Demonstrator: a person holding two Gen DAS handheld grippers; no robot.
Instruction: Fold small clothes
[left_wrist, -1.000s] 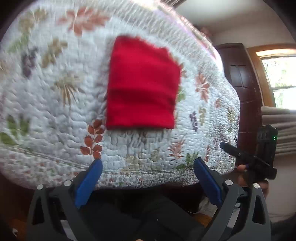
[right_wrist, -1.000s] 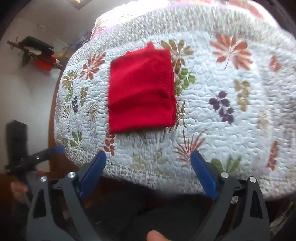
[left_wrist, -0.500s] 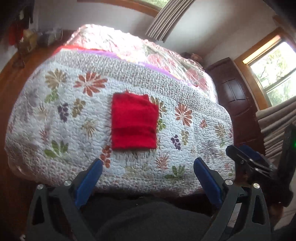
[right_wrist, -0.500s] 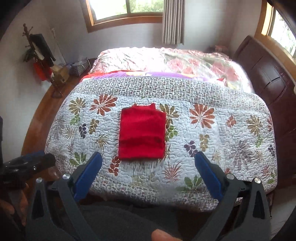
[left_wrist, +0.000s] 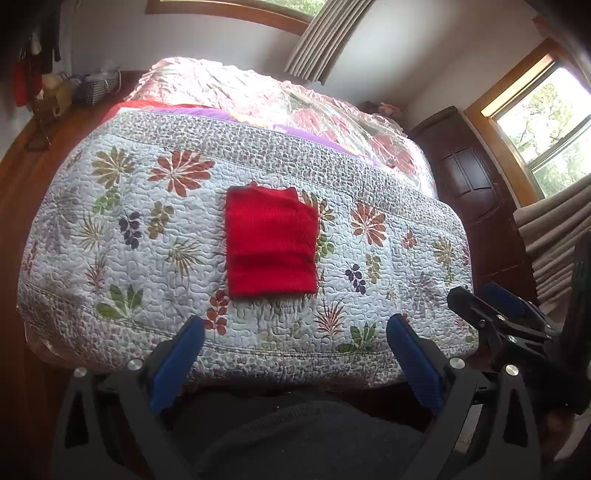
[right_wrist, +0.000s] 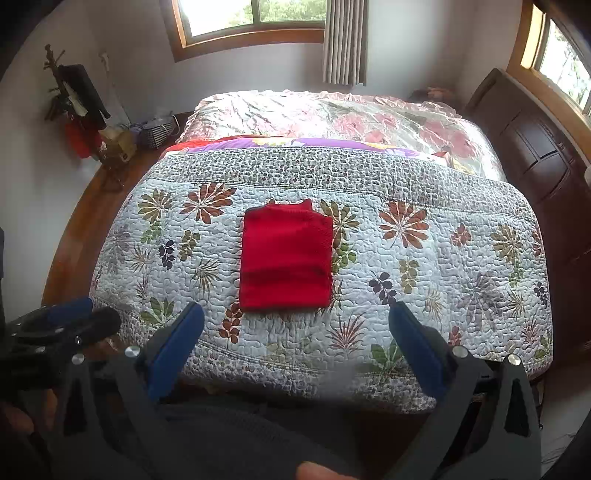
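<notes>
Your red cloth (left_wrist: 271, 242) lies on the bed's quilt (left_wrist: 110, 236), near the middle of its width and toward the edge closest to you. It is already a compact rectangle with squared sides and a thicker lip along its near edge, which reads as a finished fold; one small tab pokes out at the far edge. Judging from that, you have set it flat on the quilt so the layers stay put without any grip.

Your left tongs (left_wrist: 295, 354) are spread wide and hold nothing. Your right tongs (right_wrist: 297, 350) are likewise spread wide and empty. Both sit low, off the near edge of the bed, above dark fabric that looks like your own clothing, so neither touches the cloth.

From each wrist view the cloth sits ahead of the tongs, well apart from the blue fingertips (right_wrist: 177, 343), and roughly centred between them. The right tongs also show at the left view's right edge, beside the bed.
</notes>
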